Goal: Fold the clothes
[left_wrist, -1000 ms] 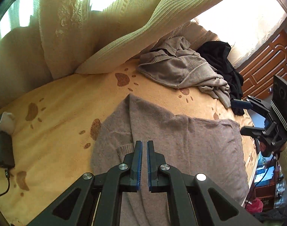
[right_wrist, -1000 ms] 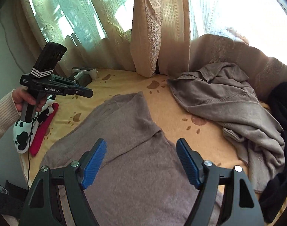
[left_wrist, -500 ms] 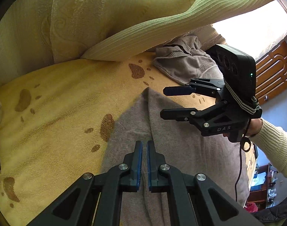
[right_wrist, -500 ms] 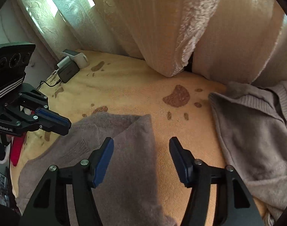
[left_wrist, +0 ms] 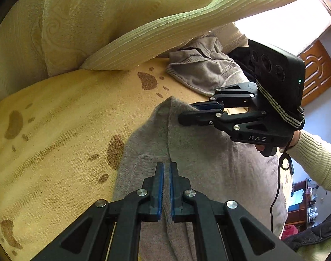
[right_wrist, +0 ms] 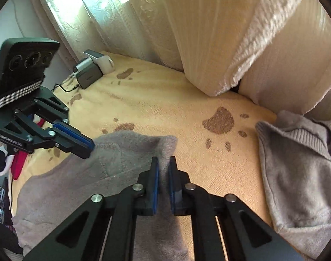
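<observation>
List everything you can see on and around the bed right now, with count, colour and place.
sweater: one, grey-brown, flat on the bed, far edge pinched by both grippers
blanket: one, yellow with brown paw prints, covering the bed
crumpled sweater: one, grey, right side of the bed
curtains: cream, behind the bed
charger: one, dark, far left corner
plush toy: one, black and white, left edge
left gripper: black, blue fingers, shut on the sweater
right gripper: black, blue fingers, just closed on the sweater

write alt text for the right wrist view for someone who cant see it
The right gripper is shut on the top edge of a taupe sweater lying on a yellow paw-print blanket, and the left gripper pinches the same edge. Cream curtains hang behind.
</observation>
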The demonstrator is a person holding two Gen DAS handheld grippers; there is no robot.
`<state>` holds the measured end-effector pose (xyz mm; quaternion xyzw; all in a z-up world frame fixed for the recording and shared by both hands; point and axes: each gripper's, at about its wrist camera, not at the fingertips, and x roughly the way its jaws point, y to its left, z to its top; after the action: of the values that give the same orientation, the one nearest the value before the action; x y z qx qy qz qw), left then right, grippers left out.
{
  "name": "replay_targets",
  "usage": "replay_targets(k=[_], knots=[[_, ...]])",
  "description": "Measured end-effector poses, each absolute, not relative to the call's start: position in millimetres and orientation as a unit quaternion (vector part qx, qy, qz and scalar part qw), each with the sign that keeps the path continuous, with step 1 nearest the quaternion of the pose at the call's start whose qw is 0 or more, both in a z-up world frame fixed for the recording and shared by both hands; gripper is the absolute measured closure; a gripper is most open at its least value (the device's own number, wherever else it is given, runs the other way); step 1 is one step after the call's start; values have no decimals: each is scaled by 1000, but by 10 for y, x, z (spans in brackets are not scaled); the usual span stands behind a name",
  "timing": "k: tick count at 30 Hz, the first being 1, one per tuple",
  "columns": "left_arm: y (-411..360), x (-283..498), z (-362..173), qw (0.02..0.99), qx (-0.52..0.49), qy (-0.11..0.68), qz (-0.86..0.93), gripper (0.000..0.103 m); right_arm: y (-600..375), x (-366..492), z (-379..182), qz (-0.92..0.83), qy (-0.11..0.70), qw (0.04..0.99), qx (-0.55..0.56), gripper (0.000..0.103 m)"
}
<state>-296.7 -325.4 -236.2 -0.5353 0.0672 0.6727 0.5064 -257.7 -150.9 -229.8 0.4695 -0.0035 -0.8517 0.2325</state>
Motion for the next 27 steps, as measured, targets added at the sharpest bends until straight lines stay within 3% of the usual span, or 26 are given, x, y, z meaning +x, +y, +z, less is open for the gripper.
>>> replay_targets(k=[8,14,23,27], knots=[[-3104,-2650,-2102,576,-464,128,661,98,-1755,-2284,-1902,-854,37,283,434,94],[-3001,-2231,-1943,553,-393,268,684,98,-1889,-2084,-1735,-847,83,304,428,94],[-3338,-2442,-1662,518,-380,236,729,98,-1910,-2009,-1684,-848,101,298,426,94],[-3279,-2406,-1651,541,-372,268,705,98,-2000,-1938,-1675,-844,120,306,424,94]])
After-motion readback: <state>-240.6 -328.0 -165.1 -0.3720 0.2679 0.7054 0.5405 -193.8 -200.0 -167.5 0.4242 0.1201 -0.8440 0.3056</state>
